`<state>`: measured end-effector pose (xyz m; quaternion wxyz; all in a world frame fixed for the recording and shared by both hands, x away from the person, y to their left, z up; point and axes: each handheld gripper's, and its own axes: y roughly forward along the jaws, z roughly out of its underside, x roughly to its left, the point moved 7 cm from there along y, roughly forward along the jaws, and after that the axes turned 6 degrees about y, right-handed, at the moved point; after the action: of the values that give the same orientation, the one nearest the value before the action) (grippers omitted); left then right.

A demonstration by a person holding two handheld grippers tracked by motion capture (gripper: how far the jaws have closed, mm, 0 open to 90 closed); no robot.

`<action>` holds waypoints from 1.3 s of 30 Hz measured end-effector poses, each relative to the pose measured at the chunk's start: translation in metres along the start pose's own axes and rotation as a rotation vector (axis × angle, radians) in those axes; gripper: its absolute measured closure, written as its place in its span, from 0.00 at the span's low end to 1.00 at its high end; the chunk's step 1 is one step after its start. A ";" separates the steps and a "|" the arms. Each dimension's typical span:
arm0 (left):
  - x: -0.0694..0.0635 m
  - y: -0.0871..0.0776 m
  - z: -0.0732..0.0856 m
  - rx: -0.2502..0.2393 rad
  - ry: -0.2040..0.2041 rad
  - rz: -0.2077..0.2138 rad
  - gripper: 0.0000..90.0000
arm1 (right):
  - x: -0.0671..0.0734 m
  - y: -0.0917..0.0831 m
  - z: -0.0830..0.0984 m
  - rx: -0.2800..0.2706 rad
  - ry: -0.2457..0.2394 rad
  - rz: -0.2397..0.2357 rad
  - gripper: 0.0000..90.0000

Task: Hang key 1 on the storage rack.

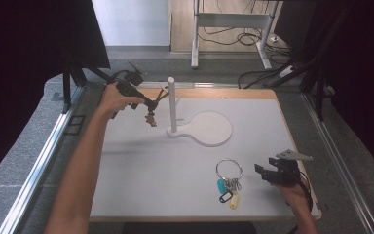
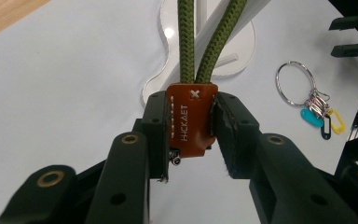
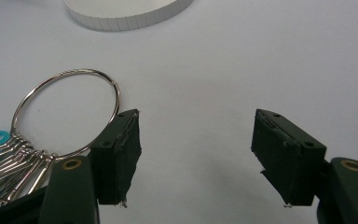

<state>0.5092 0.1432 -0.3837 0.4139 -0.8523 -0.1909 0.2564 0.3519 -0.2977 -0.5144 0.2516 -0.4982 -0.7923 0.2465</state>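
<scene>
right hand-held gripper (image 1: 263, 172) rests low on the white tabletop (image 1: 141, 165), jaws wide with nothing between them, just beside the key ring (image 1: 229, 170), likely waiting for its turn. key ring is a thin metal hoop with small plastic tags, teal, black, yellow. farther off, left hand-held gripper (image 1: 151, 104) is clamped on the brown leather tab (image 2: 191, 120) of a keychain, green braided cord (image 2: 186, 42) looping up beside the white post (image 1: 172, 105) of the round-based stand, probably to hang it there.
</scene>
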 end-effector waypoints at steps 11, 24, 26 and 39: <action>-0.003 0.005 0.001 0.009 0.012 -0.019 0.73 | 0.000 0.001 0.001 0.003 0.001 0.002 0.36; -0.016 0.006 0.008 -0.004 0.070 -0.083 0.69 | 0.000 0.000 0.000 0.001 -0.003 0.004 0.36; -0.021 0.006 0.011 -0.016 0.081 -0.087 0.67 | 0.000 0.000 0.000 -0.001 -0.004 0.005 0.36; -0.050 0.016 0.058 -0.026 0.127 -0.125 0.59 | 0.001 0.000 -0.002 -0.005 -0.008 -0.001 0.36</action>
<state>0.4366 0.1427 -0.4132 0.4294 -0.8585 -0.2205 0.1730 0.3526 -0.2965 -0.5122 0.2473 -0.4976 -0.7941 0.2463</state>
